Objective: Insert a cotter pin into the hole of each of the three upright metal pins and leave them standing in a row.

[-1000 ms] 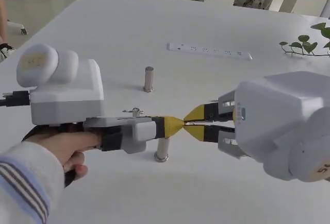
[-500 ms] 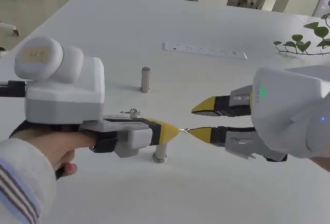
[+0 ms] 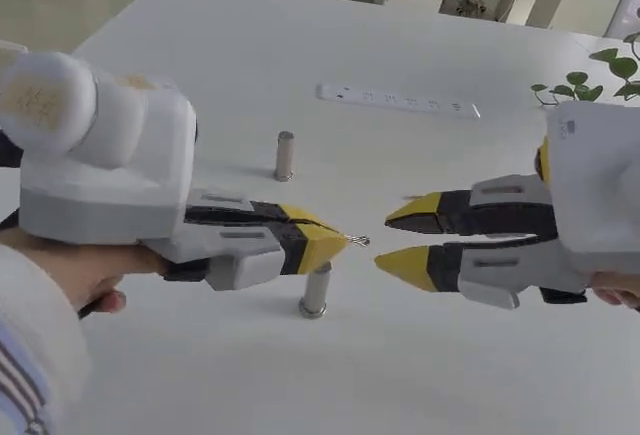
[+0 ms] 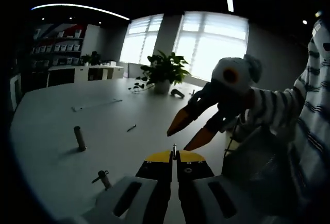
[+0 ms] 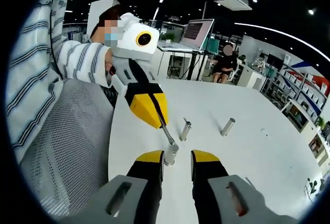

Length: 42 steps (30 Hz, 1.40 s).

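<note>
Cotter pin (image 3: 357, 240) in left gripper (image 3: 340, 243); right gripper view shows 3 metal pins (image 5: 185, 130).

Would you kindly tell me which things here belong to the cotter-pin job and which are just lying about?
Job:
- cotter pin, held in the left gripper
- right gripper, fingers open
- near metal pin
- middle metal pin
- far metal pin

Lying about:
- power strip
- plant
</note>
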Each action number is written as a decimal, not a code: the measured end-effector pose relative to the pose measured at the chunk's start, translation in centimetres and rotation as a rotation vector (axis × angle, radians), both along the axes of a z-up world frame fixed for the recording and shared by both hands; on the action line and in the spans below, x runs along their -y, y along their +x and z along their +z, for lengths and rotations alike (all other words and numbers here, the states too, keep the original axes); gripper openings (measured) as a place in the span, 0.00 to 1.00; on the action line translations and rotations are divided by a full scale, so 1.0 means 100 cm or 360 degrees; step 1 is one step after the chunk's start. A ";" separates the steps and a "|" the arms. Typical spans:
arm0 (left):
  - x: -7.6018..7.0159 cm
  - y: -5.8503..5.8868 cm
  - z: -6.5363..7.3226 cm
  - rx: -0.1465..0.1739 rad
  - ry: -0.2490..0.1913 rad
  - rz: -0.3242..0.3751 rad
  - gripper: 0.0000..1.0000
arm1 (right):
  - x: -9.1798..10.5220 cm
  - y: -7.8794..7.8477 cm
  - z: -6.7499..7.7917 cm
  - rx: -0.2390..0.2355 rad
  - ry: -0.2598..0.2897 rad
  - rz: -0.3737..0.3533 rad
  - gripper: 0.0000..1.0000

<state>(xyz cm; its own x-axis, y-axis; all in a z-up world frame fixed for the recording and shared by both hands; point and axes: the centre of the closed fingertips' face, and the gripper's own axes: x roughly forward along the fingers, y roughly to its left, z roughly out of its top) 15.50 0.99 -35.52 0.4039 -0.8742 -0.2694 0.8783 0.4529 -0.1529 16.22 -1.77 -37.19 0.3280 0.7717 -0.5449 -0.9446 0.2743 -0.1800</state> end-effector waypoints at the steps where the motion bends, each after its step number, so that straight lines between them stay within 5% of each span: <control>1: 0.000 0.000 0.001 0.0051 0.0018 -0.0017 0.00 | -0.001 0.000 0.001 -0.0017 0.0020 -0.0001 0.16; 4: 0.000 -0.003 0.003 0.0183 0.0081 -0.0081 0.00 | -0.003 -0.003 0.002 -0.0063 0.0060 0.0020 0.16; 6: 0.001 -0.006 0.004 0.0174 0.0079 -0.0093 0.00 | -0.006 -0.007 0.001 -0.0098 0.0075 0.0039 0.16; 16: 0.006 -0.014 0.008 0.0291 0.0123 -0.0225 0.00 | -0.016 -0.018 -0.004 -0.0150 0.0068 0.0110 0.12; 26: 0.011 -0.021 0.006 0.0308 0.0135 -0.0300 0.00 | -0.020 -0.026 -0.005 -0.0175 0.0074 0.0159 0.00; 42: 0.012 -0.028 -0.010 0.0312 0.0260 -0.0402 0.00 | -0.014 -0.036 -0.009 -0.0215 0.0024 0.0243 0.00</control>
